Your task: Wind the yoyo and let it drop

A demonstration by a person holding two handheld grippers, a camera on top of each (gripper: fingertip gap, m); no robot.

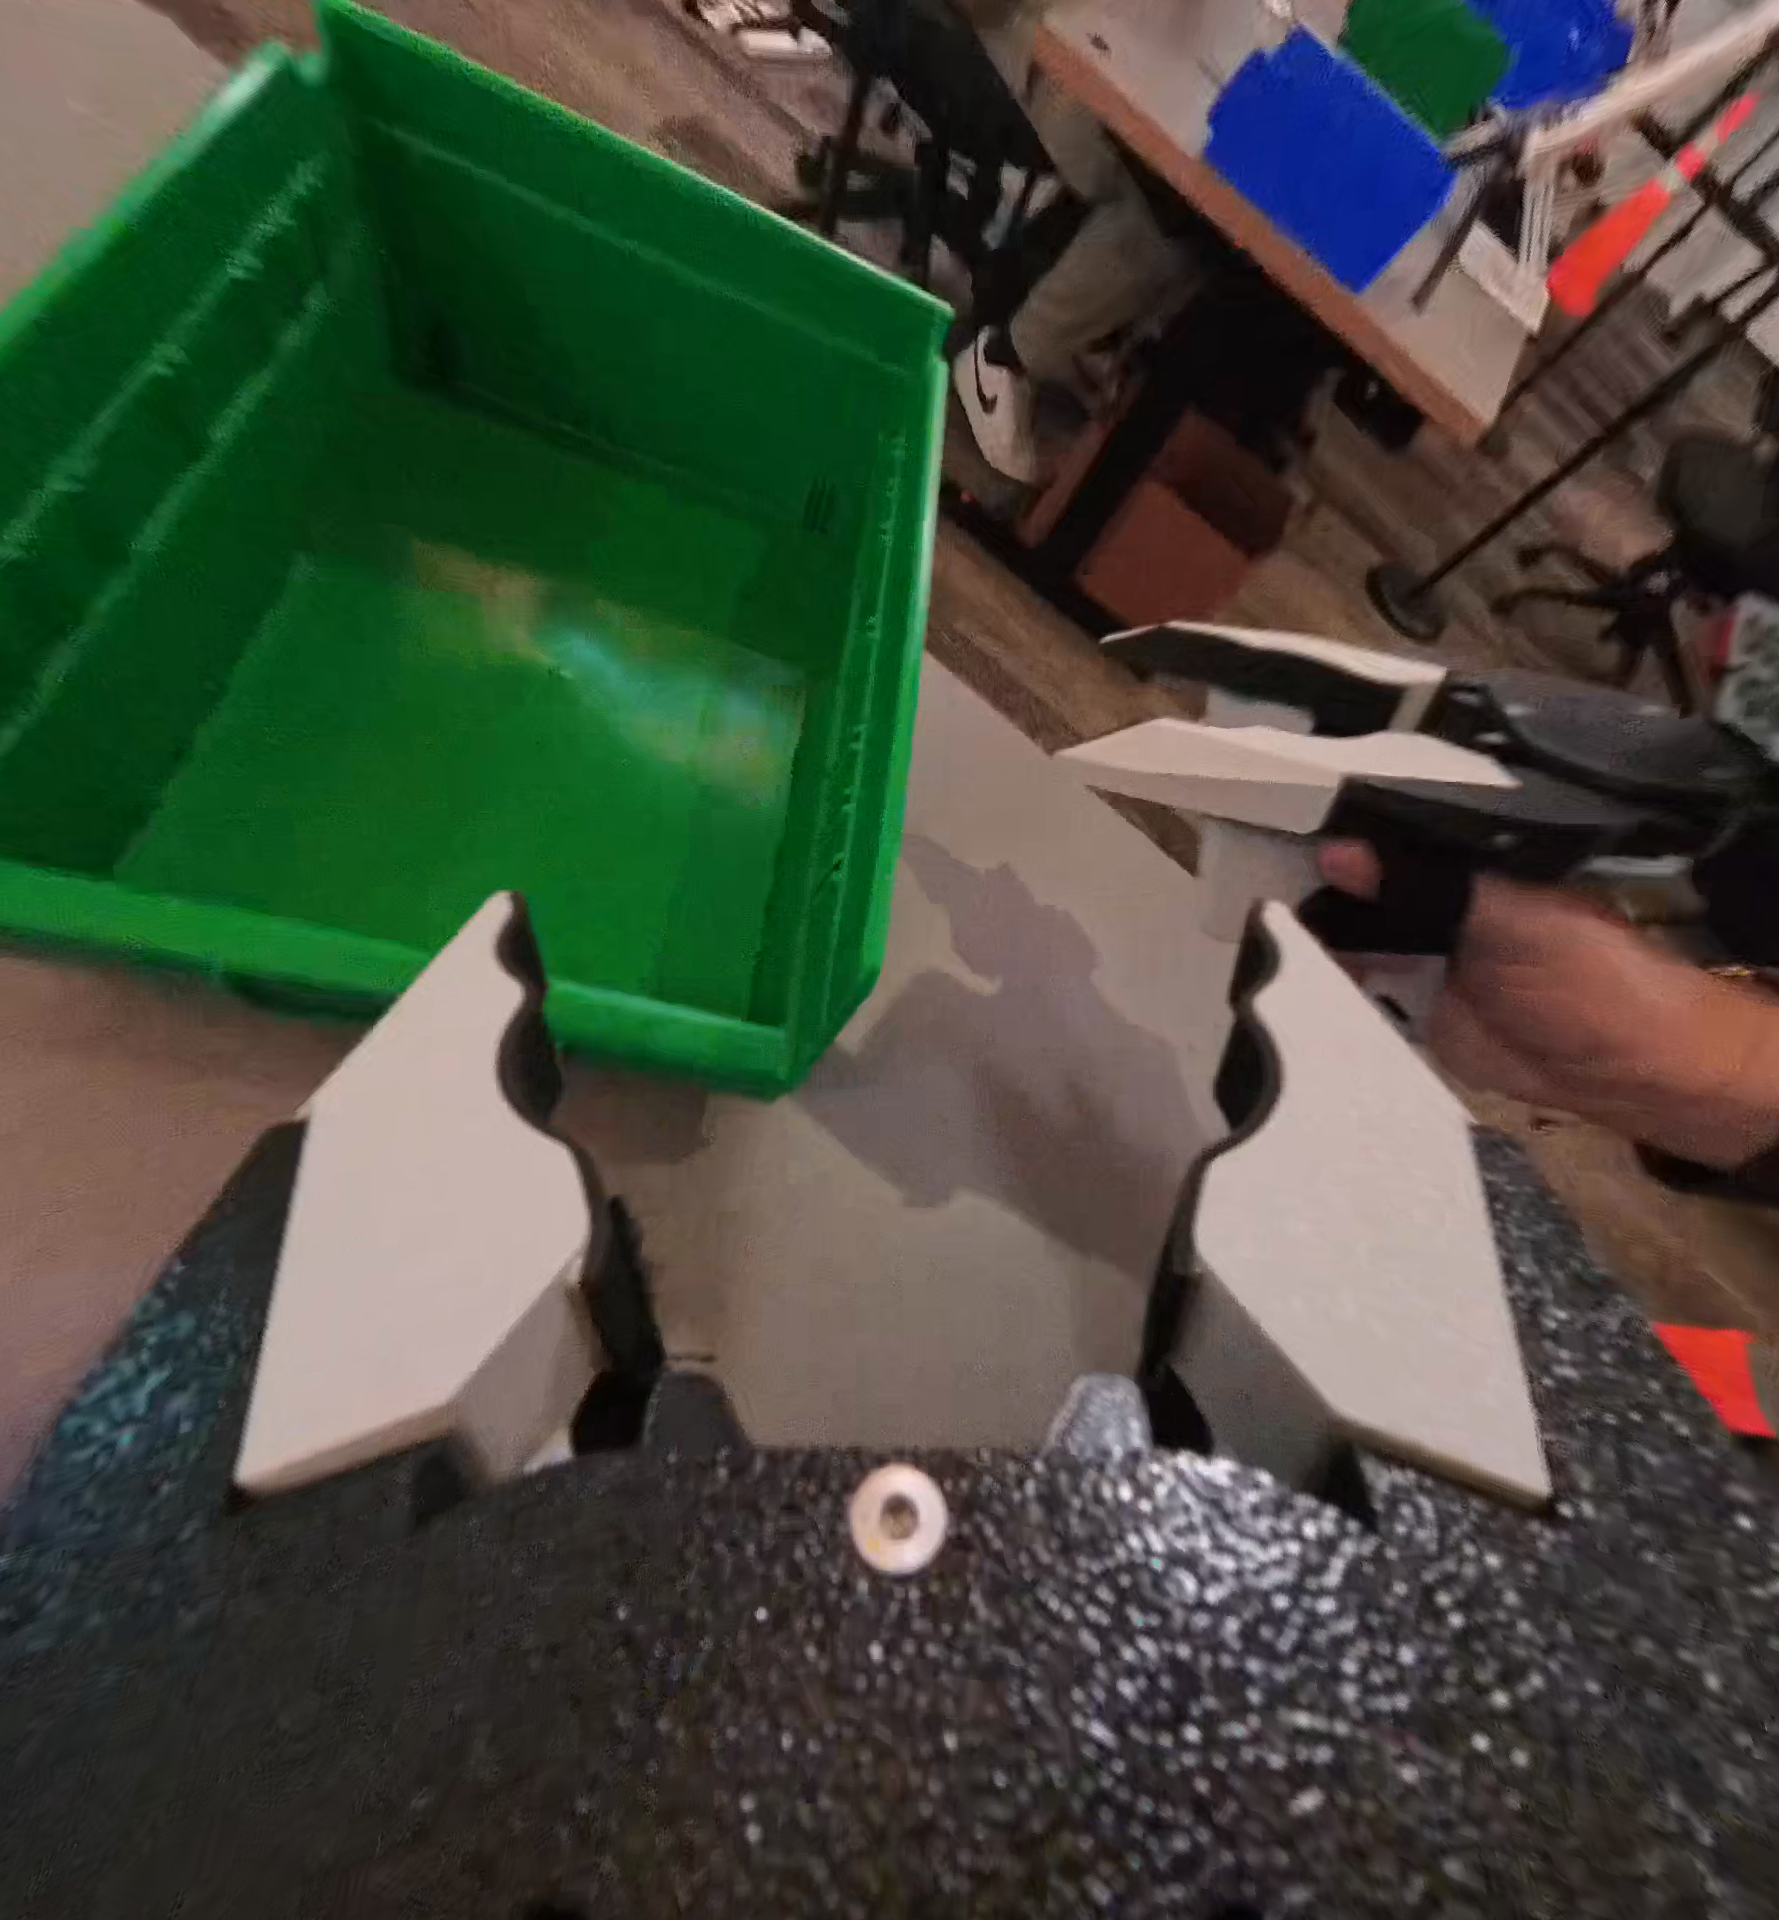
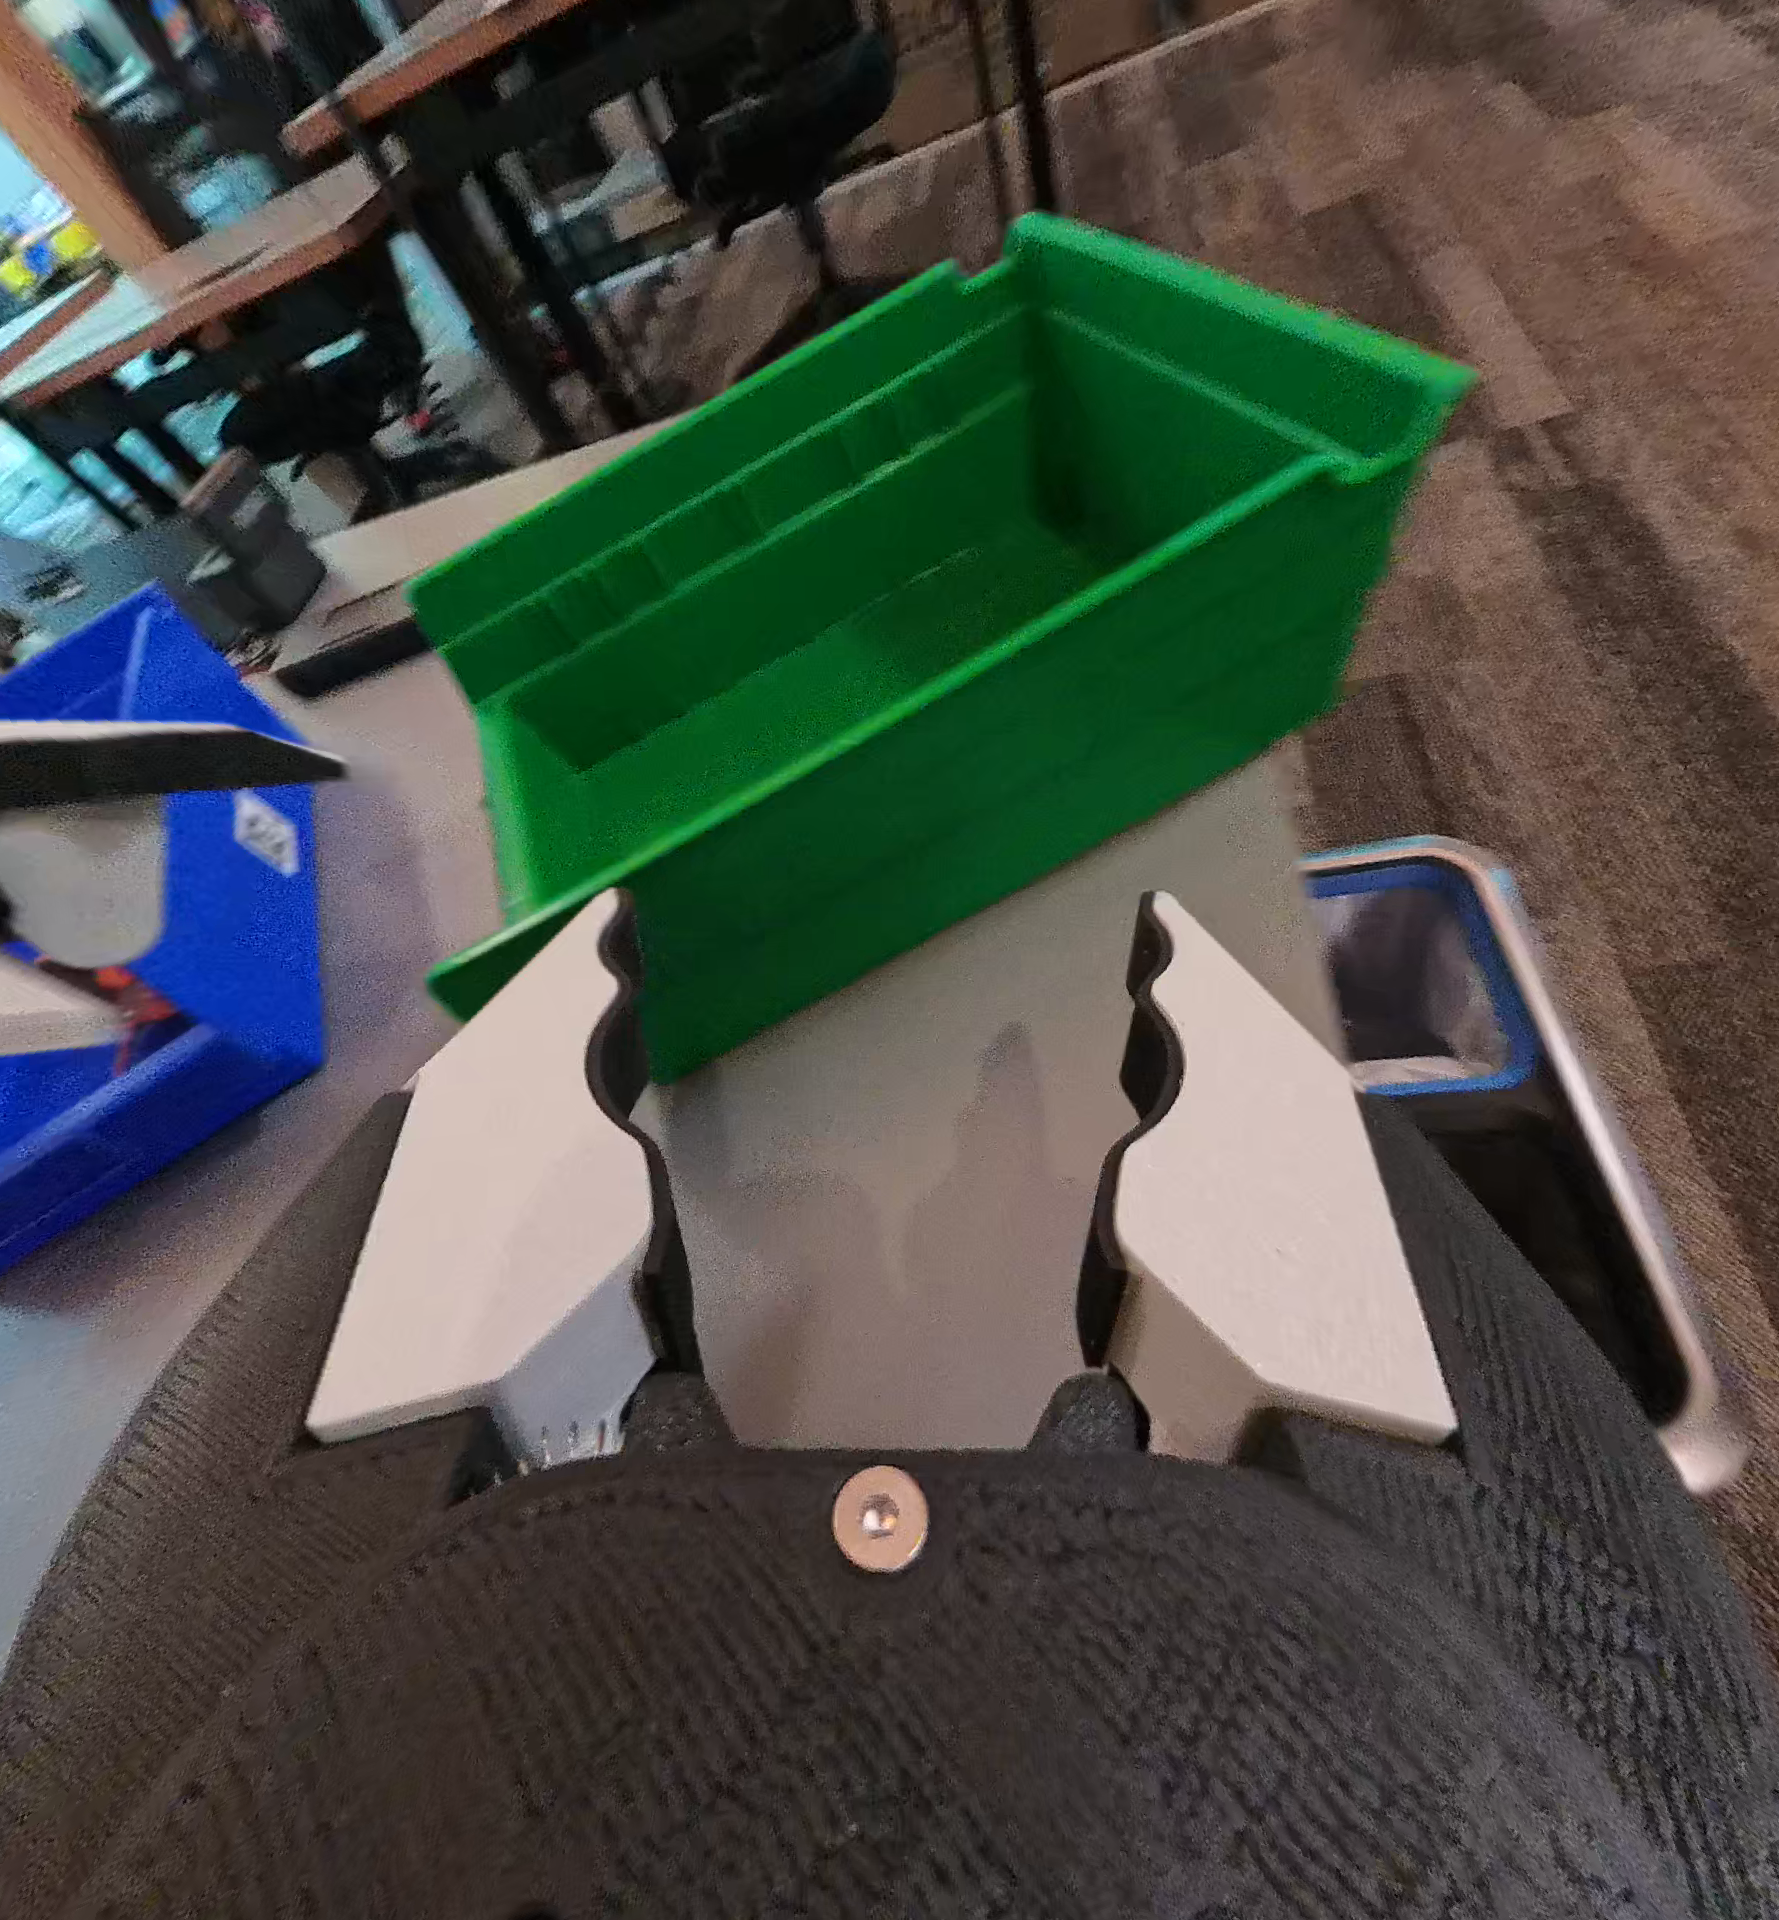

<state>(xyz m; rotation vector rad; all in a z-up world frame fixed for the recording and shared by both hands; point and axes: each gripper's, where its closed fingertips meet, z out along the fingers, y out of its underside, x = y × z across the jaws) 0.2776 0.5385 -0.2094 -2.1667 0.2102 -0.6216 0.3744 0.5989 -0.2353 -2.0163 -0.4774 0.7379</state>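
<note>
bin (image 2: pixel 968 665) on table (image 2: pixel 864 1195), tub (image 2: pixel 230 935) left

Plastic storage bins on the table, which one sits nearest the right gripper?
The green plastic bin, directly ahead of the right gripper; the blue plastic bin sits off to its left.

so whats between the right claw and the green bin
Only bare grey tabletop with shadows lies between the open right claw and the green bin, seen in the right wrist view.
</note>
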